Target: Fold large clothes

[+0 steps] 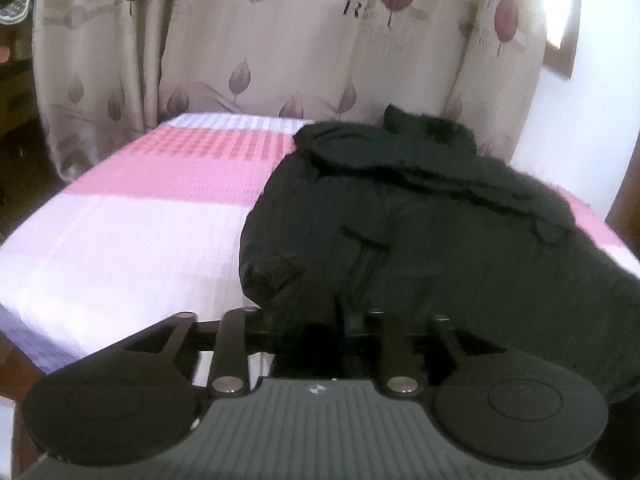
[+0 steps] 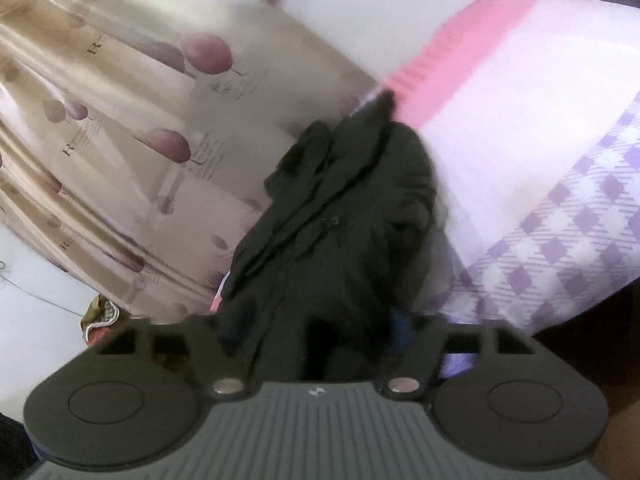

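A large black jacket [image 1: 420,216] lies on the right half of a bed with a pink, white and lilac checked cover [image 1: 140,220]. Its fur-trimmed hood is at the far end. My left gripper [image 1: 320,320] is shut on the jacket's near hem, and the cloth hides its fingertips. In the tilted right wrist view the jacket [image 2: 340,216] runs away from the camera across the bed cover [image 2: 520,160]. My right gripper [image 2: 316,332] is shut on another part of the near edge, fingertips buried in the cloth.
A beige curtain with purple leaf print [image 1: 280,40] hangs behind the bed and also shows in the right wrist view [image 2: 120,120]. Dark wooden furniture [image 1: 12,92] stands at the far left. The bed's left half is bare cover.
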`<state>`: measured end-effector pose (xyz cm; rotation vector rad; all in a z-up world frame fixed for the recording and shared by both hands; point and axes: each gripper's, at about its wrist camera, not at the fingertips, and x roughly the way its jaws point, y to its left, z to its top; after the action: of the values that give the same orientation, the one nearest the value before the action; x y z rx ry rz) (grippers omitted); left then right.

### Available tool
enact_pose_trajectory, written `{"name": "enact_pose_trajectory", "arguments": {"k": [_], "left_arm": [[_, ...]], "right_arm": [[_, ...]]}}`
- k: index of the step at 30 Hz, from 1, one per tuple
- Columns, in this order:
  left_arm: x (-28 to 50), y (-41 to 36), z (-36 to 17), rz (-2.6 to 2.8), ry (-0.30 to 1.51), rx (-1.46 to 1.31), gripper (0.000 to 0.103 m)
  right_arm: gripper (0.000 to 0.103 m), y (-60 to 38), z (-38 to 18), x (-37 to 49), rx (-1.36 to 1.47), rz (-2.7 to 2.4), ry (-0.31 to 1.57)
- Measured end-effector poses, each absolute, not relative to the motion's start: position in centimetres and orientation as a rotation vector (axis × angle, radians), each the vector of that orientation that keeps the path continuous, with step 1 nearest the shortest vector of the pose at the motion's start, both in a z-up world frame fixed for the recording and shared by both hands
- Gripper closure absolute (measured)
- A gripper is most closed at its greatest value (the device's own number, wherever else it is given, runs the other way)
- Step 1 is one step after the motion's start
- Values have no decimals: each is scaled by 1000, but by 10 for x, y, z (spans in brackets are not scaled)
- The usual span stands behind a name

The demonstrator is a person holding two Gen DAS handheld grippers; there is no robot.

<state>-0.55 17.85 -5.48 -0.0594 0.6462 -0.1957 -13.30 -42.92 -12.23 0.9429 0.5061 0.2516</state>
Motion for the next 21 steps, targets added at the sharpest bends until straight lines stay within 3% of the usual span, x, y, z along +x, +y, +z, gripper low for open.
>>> {"name": "enact_pose_trajectory", "arguments": {"k": [1, 3, 4, 5, 6, 7, 9, 21], "left_arm": [[-5, 179, -60, -195, 656, -60, 53], [-2, 178, -70, -197, 680, -55, 43], [-2, 178, -74, -199, 689, -56, 45], [-1, 179, -77, -207, 701, -61, 48], [0, 180, -79, -218, 708, -70, 67], [0, 182, -79, -231, 716, -89, 83], [0, 188, -73, -248, 706, -138, 88], [29, 176, 2, -268, 495, -250, 89]], "right_arm": [[28, -429, -125, -130, 946, 247, 514], [31, -429, -134, -123, 975, 234, 536], [48, -428, -139, -120, 982, 232, 556], [74, -426, -143, -117, 976, 227, 577], [79, -422, -147, -114, 966, 225, 606], [81, -419, -150, -113, 962, 228, 614], [85, -416, -147, -114, 939, 246, 596], [85, -428, -68, -74, 992, 409, 408]]}}
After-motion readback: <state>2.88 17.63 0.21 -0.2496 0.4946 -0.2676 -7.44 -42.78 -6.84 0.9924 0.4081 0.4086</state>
